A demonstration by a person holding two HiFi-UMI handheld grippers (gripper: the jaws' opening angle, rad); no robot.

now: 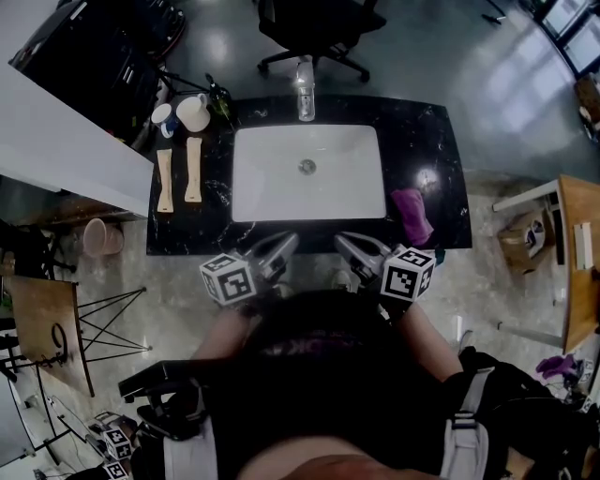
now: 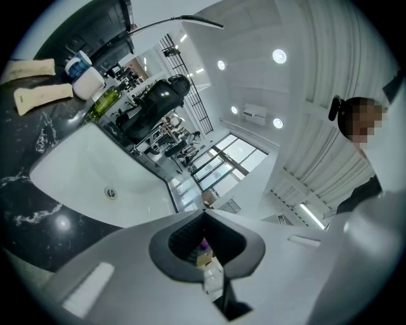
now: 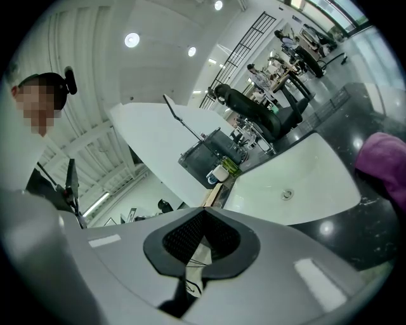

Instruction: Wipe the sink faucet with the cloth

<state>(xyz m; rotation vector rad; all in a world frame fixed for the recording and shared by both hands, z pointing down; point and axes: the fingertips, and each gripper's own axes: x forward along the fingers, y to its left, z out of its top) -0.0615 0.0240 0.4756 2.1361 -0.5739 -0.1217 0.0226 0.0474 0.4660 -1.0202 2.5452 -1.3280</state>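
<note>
In the head view the chrome faucet stands at the far rim of the white sink basin, which is set in a black marble counter. A purple cloth lies crumpled on the counter right of the basin; the right gripper view shows it too, the cloth beside the basin. My left gripper and right gripper hover side by side at the counter's near edge, both shut with nothing between their jaws. In the left gripper view the gripper points past the basin.
Two wooden-handled tools lie on the counter's left end, with a white mug, a blue-and-white cup and a green bottle behind them. An office chair stands beyond the counter. A wooden table is at right.
</note>
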